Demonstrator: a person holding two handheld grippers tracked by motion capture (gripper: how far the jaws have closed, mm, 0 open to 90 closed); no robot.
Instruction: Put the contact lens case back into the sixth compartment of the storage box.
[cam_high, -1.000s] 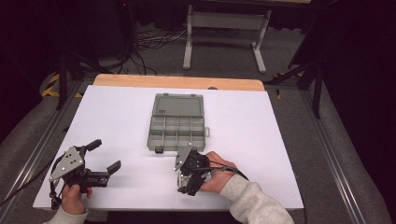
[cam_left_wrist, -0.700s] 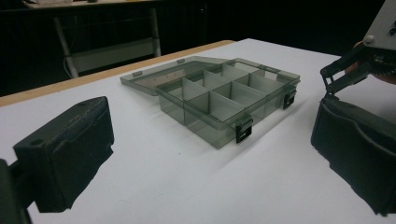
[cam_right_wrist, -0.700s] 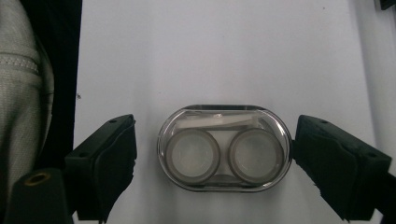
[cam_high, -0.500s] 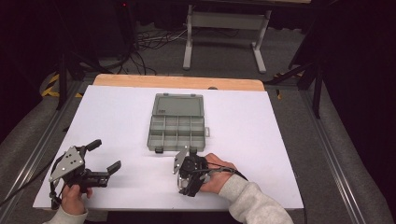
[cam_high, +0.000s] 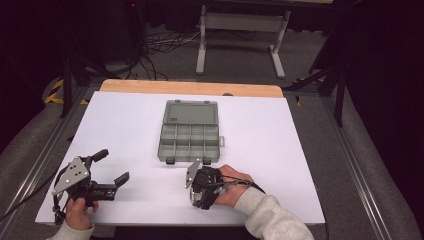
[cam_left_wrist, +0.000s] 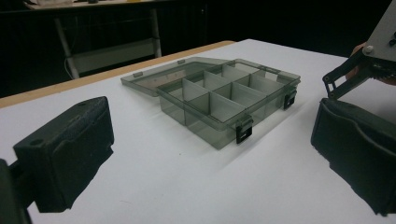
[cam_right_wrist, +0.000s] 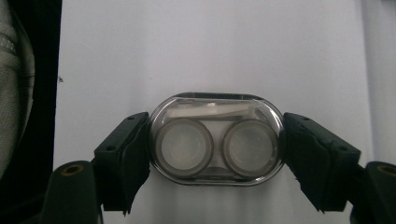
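Note:
A smoky grey compartment box (cam_high: 190, 131) lies open in the middle of the white table (cam_high: 280, 150), its lid folded back flat; its divided cells (cam_left_wrist: 224, 95) look empty. My right gripper (cam_high: 200, 186) points down at the table just in front of the box. It is shut on a clear oval case with two round wells (cam_right_wrist: 217, 140), one jaw at each end. At the front left my left gripper (cam_high: 112, 166) is open, its jaws wide apart with nothing between them, aimed toward the box.
A wooden strip (cam_high: 190, 88) runs along the table's far edge. Metal rails (cam_high: 350, 165) flank the table on both sides. Behind it stand a grey frame (cam_high: 240, 30) and floor cables. The right gripper (cam_left_wrist: 369, 60) appears at the right of the left gripper view.

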